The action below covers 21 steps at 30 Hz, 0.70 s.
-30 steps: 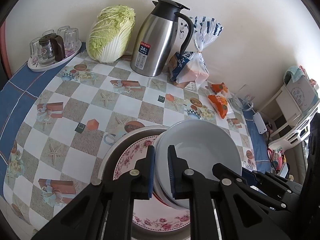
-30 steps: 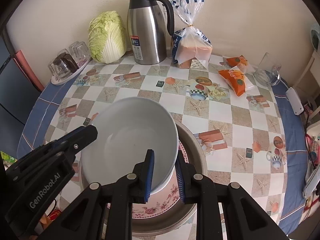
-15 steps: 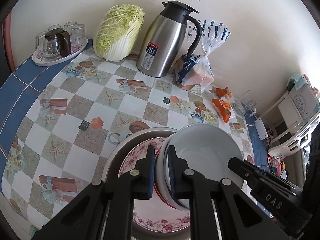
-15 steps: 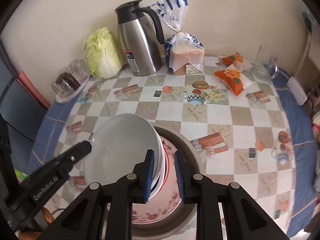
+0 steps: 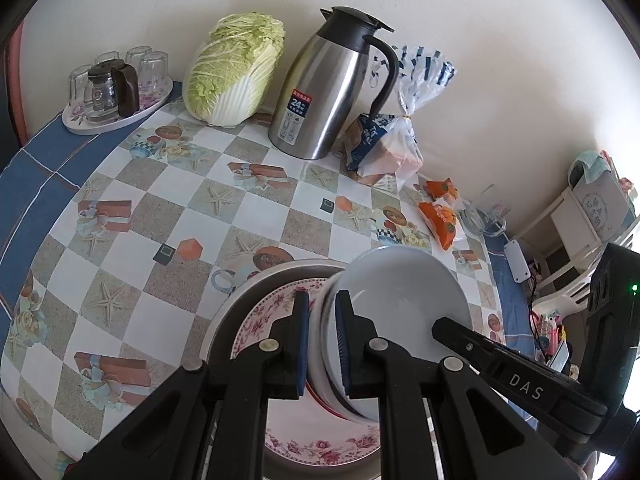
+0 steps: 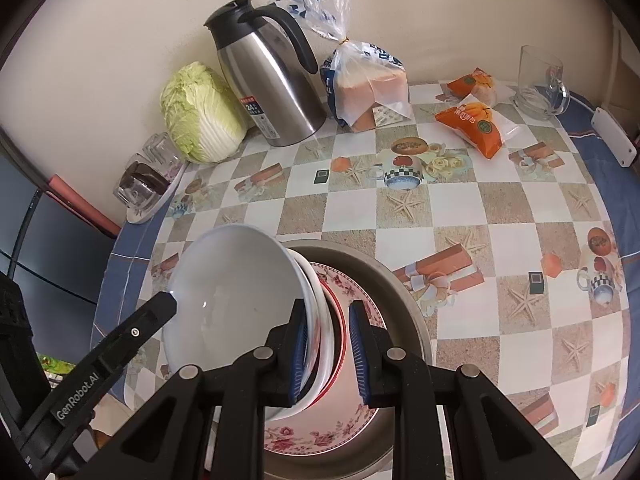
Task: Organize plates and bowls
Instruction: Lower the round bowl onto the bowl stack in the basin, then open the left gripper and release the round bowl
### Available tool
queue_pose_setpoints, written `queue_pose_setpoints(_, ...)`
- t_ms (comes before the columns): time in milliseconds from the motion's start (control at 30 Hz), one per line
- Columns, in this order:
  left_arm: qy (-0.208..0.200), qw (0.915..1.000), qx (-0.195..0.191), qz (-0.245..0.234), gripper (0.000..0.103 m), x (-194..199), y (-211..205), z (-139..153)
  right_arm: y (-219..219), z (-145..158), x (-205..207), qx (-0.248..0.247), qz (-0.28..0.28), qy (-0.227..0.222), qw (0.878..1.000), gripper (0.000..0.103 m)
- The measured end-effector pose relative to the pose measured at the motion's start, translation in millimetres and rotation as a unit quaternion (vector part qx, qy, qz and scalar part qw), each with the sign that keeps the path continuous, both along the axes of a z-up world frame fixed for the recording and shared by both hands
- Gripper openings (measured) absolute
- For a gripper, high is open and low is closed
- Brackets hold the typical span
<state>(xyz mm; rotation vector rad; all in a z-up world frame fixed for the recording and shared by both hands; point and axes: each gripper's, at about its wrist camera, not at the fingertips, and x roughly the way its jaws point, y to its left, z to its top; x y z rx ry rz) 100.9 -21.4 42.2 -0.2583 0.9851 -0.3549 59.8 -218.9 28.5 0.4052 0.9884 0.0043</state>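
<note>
Left gripper [image 5: 322,344]: matte black plastic linkage arms, round silver pivot pins, blue ribbed pads [image 5: 304,340]; white "GenRobot.AI" lettering on one finger. Right gripper [image 6: 329,354]: same build, white "DAS" lettering, black housing bearing a small green light.

Cabbage [image 5: 236,72], steel thermos jug [image 5: 328,92], bagged bread [image 6: 368,88] along wall; orange snack packets [image 6: 476,120], glass mug [image 6: 538,80] near.

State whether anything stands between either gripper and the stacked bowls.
Nothing visible does. The left gripper and the right gripper each already clamp opposite rims of the stacked bowls, tilted above the floral plate in the metal basin.
</note>
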Motion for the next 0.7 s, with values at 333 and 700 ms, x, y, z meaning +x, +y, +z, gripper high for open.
queue_pose_setpoints(333,-0.004,0.9998,-0.012,-0.017,0.013,-4.3,-3.1,5.1,6.9,0.6,-1.9,0.006,0.011,0.013,1.000,0.025)
queue_pose_setpoints(700,-0.005,0.9998,-0.014,-0.010,0.013,-4.4,0.8,7.3,3.3,5.6,-6.6,0.031,0.006,0.010,0.999,0.025)
